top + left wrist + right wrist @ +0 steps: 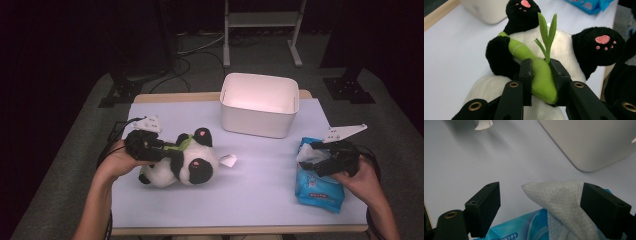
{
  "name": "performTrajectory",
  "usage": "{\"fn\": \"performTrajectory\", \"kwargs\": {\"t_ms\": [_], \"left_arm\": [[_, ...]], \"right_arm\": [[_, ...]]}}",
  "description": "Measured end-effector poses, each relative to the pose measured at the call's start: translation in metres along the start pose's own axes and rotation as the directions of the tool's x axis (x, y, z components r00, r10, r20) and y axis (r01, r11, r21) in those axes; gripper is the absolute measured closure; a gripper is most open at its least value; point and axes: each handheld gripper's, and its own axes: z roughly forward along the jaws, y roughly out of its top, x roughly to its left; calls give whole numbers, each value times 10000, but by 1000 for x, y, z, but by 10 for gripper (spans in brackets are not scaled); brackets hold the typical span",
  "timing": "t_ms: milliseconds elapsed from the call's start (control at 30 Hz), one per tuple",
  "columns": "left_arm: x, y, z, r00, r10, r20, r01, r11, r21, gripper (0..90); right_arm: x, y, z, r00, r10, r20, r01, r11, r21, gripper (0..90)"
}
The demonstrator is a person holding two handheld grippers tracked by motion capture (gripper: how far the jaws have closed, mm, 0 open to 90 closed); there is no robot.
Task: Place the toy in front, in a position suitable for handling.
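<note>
A black-and-white panda plush (192, 162) lies on its back at the left of the table, paws up. My left gripper (167, 150) is shut on the green bamboo stalk (520, 51) that the panda (564, 50) hugs; in the left gripper view my left gripper (541, 67) has both pads pressed on the stalk. At the right, a blue wet-wipe pack (320, 192) lies flat with a white wipe (306, 154) sticking out. My right gripper (312, 159) hovers over it, open. In the right gripper view the wipe (559, 197) rises from the pack (524, 230) between the spread jaws of my right gripper (540, 197), close to the right one.
A white plastic bin (257, 122) stands at the back centre of the pale table; its wall (594, 142) is in the right gripper view too. A small white paper scrap (228, 160) lies beside the panda. A metal frame and cables are on the floor behind.
</note>
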Motion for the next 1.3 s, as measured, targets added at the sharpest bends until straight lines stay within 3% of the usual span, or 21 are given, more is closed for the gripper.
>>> {"fn": "performTrajectory", "kwargs": {"t_ms": [100, 300, 600, 700, 1000, 1100, 1267, 1300], "left_arm": [[-9, 22, 18, 9993, 201, 324, -206, 9997, 131, 739], [-21, 48, 45, 9965, 631, 541, -651, 9972, 362, 739], [-32, 71, 77, 9904, 919, 1030, -980, 9936, 566, 737], [-35, 75, 94, 9880, 863, 1278, -955, 9931, 679, 736], [-50, 77, 117, 9809, 995, 1671, -1127, 9911, 714, 728], [-53, 75, 125, 9781, 887, 1885, -1029, 9924, 670, 715], [-53, 72, 123, 9772, 858, 1941, -1001, 9929, 651, 691], [-53, 73, 120, 9761, 928, 1964, -1058, 9928, 567, 666]], "right_arm": [[-2, -2, -1, 10000, 33, -14, -33, 10000, -9, 154], [-3, -4, -9, 10000, 85, -11, -85, 9996, -258, 154], [-7, -9, -12, 9998, 200, -50, -201, 9995, -242, 154], [-7, -11, -10, 9997, 226, -99, -228, 9996, -159, 154], [-7, -13, -8, 10000, 40, 25, -40, 10000, 91, 157], [-6, -14, -7, 9999, -117, 109, 115, 9997, 216, 215], [-7, -13, -5, 9990, -120, 441, 108, 9996, 267, 266], [-8, -11, -3, 9982, -165, 584, 143, 9992, 378, 338]]}}
